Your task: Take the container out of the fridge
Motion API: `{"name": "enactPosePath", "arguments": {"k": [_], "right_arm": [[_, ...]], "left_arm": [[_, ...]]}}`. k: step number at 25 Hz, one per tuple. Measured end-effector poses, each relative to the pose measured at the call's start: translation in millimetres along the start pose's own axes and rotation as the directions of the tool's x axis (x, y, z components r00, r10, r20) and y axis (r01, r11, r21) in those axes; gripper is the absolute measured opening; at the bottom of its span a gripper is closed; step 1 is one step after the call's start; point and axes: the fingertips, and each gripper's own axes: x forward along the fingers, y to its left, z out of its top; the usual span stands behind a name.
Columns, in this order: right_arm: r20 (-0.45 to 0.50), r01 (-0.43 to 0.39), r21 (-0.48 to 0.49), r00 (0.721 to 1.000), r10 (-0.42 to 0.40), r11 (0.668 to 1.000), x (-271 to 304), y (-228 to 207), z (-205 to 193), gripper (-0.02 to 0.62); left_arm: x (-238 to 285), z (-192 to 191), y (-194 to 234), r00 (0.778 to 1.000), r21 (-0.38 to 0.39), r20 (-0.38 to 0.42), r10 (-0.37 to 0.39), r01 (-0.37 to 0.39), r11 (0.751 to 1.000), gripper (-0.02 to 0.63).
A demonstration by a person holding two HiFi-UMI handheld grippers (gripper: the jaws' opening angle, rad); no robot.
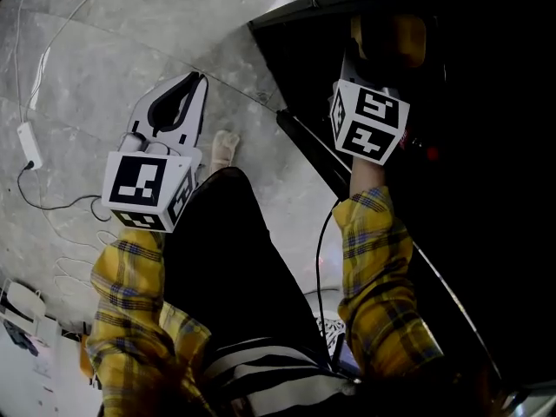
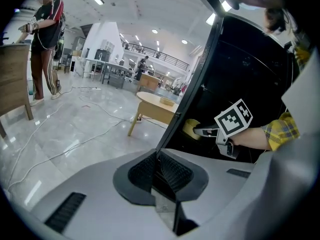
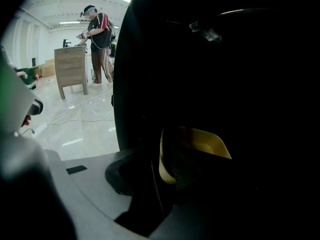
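A yellow container [image 1: 395, 37] sits inside the dark black fridge [image 1: 486, 146]. My right gripper [image 1: 369, 63] reaches into the fridge to it. In the right gripper view the container's [image 3: 205, 141] near wall stands between the two pads, and the right gripper [image 3: 167, 171] is shut on that wall. The left gripper view shows the same hold from the side: right gripper [image 2: 200, 131] on the container [image 2: 189, 129], just past the fridge's [image 2: 240, 64] front edge. My left gripper [image 1: 189, 89] hangs outside over the floor, shut and holding nothing [image 2: 159, 171].
Pale marble floor with thin cables and a white power strip [image 1: 29, 144]. A foot [image 1: 224, 148] stands near the fridge's corner. Farther off are a round wooden table [image 2: 155, 109], a wooden cabinet [image 3: 71, 66] and a person [image 3: 100, 34] beside it.
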Motion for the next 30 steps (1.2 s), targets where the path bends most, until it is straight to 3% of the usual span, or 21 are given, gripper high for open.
{"name": "enactPosePath", "arguments": {"k": [8, 13, 30], "right_arm": [[-0.035, -0.004, -0.053, 0.999, 0.002, 0.999, 16.5, -0.6, -2.4, 0.112], [-0.049, 0.030, -0.088, 0.998, -0.035, 0.996, 18.2, -3.4, -2.5, 0.044], [-0.053, 0.033, -0.068, 0.998, -0.037, 0.997, -34.0, 22.1, -8.3, 0.040]], "left_arm": [[17.3, 6.3, -3.0, 1.000, 0.001, 0.008, -0.021, 0.021, 1.000, 0.037], [15.1, 8.3, 2.7, 1.000, -0.002, 0.013, -0.017, 0.017, 1.000, 0.037], [-25.2, 14.2, 5.4, 0.999, 0.021, 0.034, -0.008, 0.007, 1.000, 0.037]]}}
